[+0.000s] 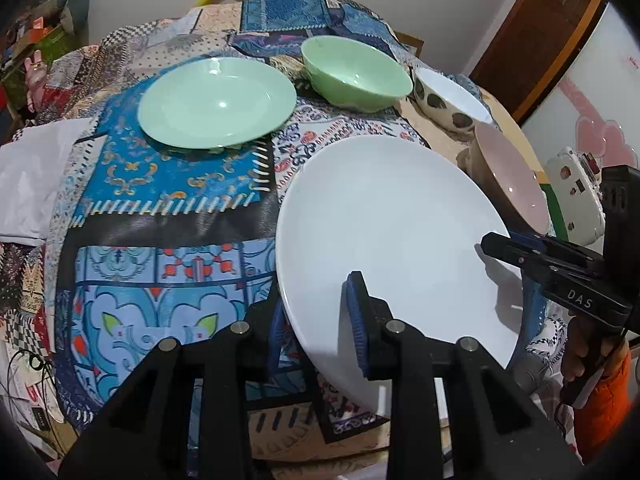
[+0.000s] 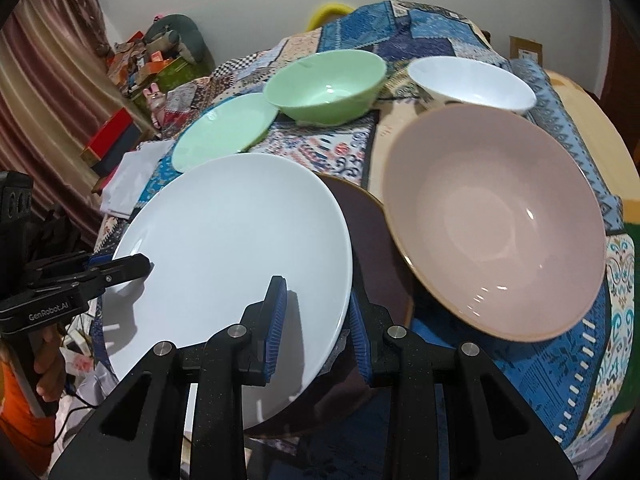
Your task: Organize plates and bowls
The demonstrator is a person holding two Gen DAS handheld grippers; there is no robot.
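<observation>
Left wrist view shows the green plate point(image 1: 216, 103), green bowl point(image 1: 356, 73) and spotted bowl point(image 1: 448, 102) on the patchwork tablecloth point(image 1: 168, 208), with the white plate point(image 1: 392, 232) tilted above it, the left gripper point(image 1: 320, 320) pinching its near rim and the right gripper point(image 1: 516, 254) its far edge. Only the right wrist view reveals a dark plate point(image 2: 376, 248) beneath, between the white plate and the pink bowl point(image 2: 496, 216).

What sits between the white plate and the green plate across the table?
Nothing visible. The white plate, held at its rim by both grippers, has only patterned tablecloth between it and the green plate.
</observation>
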